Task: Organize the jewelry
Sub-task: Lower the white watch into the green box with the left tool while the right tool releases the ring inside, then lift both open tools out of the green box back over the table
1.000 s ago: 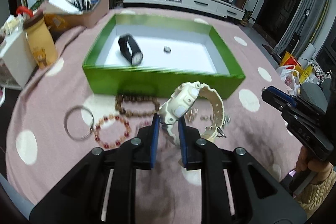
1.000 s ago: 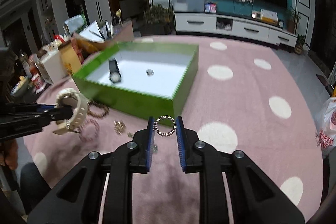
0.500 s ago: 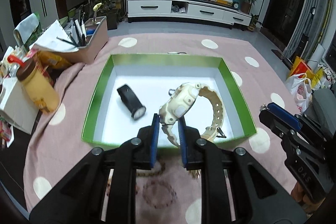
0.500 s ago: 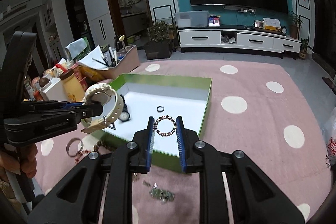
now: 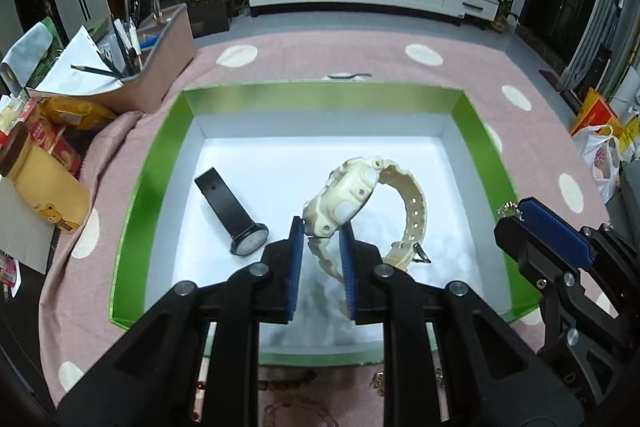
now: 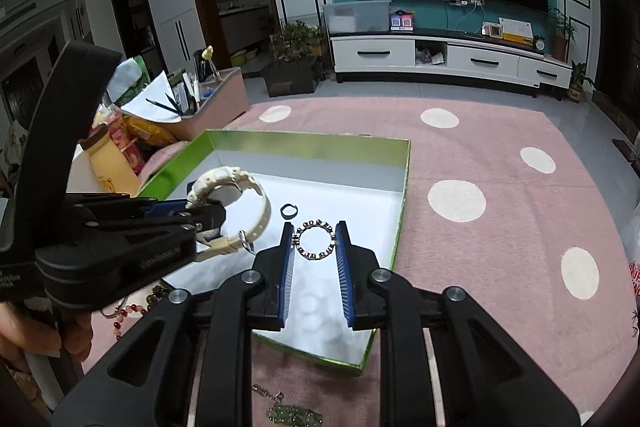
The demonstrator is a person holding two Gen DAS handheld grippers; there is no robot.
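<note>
Over the green-walled, white-floored box (image 5: 132, 211), the left gripper (image 5: 320, 247) clamps a cream plastic watch (image 5: 352, 199), the right gripper (image 6: 314, 247) a beaded metal ring (image 6: 314, 241); bracelets (image 6: 124, 311) remain outside.

A pink tablecloth with cream polka dots (image 5: 320, 51) covers the table. At frame centre on it sits an open green box (image 5: 136, 203); a pink desk organiser (image 5: 160, 75) and yellow bottle (image 5: 48, 187) lie left, bead bracelets (image 6: 124, 311) along the bottom.

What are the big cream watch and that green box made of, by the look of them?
The cream watch, held in the left claw, looks like matte moulded plastic or resin: chunky case, strap with punched holes. The green box seems to be card with a glossy green coat that shows soft reflections, and a plain white inside.
</note>
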